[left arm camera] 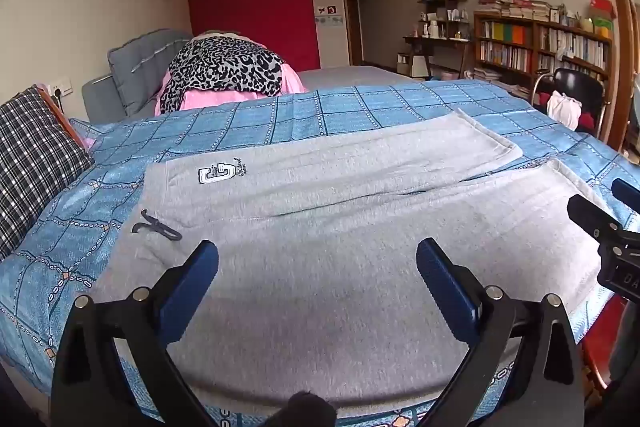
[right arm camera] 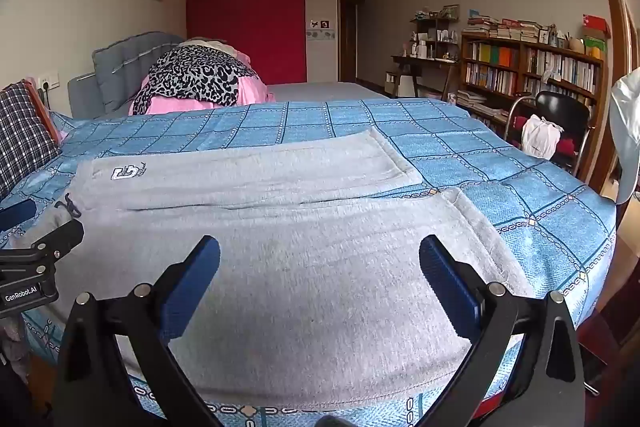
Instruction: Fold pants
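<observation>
— Grey pants (left arm camera: 320, 219) are seen spread flat on a bed covered with a blue checked bedspread (left arm camera: 360, 103). How are they laid?

— They are laid crosswise, with the waist and its dark drawstring (left arm camera: 158, 227) at the left and the two legs stretched to the right, the hems lying near the bed's right side. A white logo (left arm camera: 218, 173) is shown on the farther leg, near the waist.

— And the left gripper (left arm camera: 318, 267)?

— It is held above the nearer leg, close to the waist end. Its blue fingers (left arm camera: 196, 283) are spread as wide as they go, and nothing is gripped between them.

— The right gripper (right arm camera: 320, 265)?

— It is poised over the same nearer leg, toward the hem. Its fingers (right arm camera: 444, 275) are likewise parted fully, and no cloth is pinched.

— What else is seen?

— A checked pillow (left arm camera: 36, 159) is placed at the left, and a leopard-print cloth (left arm camera: 224, 71) is heaped on pink bedding (left arm camera: 240, 95) beyond. A bookshelf (left arm camera: 544, 47) is set against the right wall.
</observation>
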Motion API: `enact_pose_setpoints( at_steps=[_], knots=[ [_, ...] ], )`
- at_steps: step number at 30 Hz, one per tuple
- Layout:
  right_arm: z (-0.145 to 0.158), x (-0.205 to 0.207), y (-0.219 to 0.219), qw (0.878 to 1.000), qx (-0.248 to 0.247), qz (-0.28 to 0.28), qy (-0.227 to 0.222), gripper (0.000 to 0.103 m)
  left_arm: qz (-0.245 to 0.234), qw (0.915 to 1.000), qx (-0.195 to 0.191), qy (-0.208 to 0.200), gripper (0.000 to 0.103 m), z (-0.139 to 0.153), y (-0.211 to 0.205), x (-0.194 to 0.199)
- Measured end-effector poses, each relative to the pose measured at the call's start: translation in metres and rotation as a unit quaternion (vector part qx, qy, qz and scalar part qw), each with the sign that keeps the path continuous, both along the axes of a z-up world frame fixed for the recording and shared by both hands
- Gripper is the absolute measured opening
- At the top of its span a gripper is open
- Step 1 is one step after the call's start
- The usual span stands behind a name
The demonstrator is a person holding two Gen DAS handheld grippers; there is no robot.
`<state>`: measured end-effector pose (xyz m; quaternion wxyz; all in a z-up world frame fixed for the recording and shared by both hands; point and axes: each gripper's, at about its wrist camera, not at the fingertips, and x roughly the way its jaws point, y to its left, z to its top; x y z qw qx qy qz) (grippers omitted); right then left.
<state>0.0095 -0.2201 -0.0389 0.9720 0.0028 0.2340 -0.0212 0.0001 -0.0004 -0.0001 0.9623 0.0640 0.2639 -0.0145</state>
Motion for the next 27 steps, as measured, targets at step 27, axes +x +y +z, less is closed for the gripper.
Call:
enact_pose_setpoints(
  at_steps=[27],
  knots=[
    [-0.016, 0.022, -0.002, 1.000, 0.001, 0.002, 0.031, 0.101, 0.005, 0.9996, -0.004, 0.029, 0.098, -0.013, 0.004, 0.019]
  ],
)
